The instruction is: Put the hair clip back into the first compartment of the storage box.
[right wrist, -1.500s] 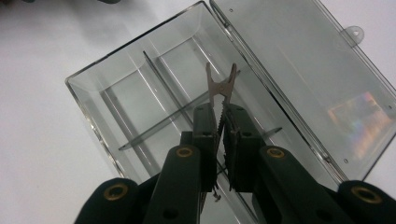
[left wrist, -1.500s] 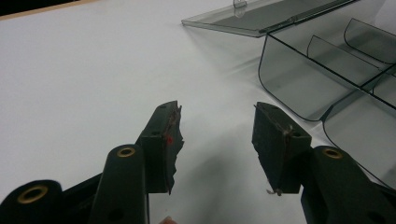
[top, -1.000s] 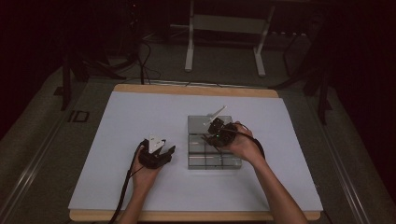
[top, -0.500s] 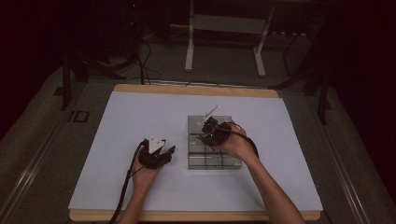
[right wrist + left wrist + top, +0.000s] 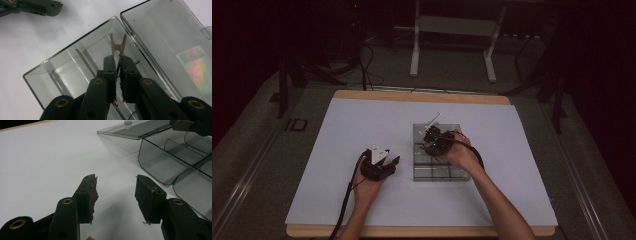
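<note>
A flat metal piece (image 5: 118,46) is grasped by the right tool (image 5: 117,65) above the clear box (image 5: 75,72) on the desk (image 5: 362,125). The left tool (image 5: 116,195) is held released beside it. A rainbow sticker (image 5: 197,68) is seen on the lid (image 5: 170,37); no writing can be read.

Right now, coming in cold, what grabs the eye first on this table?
The clear compartment box near the middle of the white table, its lid folded flat open. Over its compartments, the right tongs are clamped on a small flat metal piece with a forked tip. Beside the box, the left tongs sit open and empty above bare tabletop.
</note>
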{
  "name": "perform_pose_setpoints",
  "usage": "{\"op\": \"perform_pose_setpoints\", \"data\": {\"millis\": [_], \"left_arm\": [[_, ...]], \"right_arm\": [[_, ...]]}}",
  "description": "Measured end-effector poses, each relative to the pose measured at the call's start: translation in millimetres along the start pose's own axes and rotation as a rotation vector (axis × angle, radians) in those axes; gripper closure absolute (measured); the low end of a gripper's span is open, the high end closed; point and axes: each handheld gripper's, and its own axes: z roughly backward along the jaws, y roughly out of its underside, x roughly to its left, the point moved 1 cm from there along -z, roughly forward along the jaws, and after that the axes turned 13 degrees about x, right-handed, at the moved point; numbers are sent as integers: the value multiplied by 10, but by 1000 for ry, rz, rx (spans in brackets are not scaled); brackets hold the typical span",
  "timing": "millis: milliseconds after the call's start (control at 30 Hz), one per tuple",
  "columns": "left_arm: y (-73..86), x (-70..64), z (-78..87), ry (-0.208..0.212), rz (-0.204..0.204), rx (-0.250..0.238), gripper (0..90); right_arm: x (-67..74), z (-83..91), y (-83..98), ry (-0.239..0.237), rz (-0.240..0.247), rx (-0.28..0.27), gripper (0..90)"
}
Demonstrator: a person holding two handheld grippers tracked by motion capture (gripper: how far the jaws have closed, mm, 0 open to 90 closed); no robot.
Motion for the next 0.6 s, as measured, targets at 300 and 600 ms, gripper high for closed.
{"op": "perform_pose_setpoints", "data": {"millis": [300,600], "left_arm": [[0,-1,-1,0,3,-2,515],[-1,-2,-1,0,2,-1,514]], "right_arm": [[4,-100,-67,7,-4,34,836],[55,-195,-121,28,12,82,836]]}}
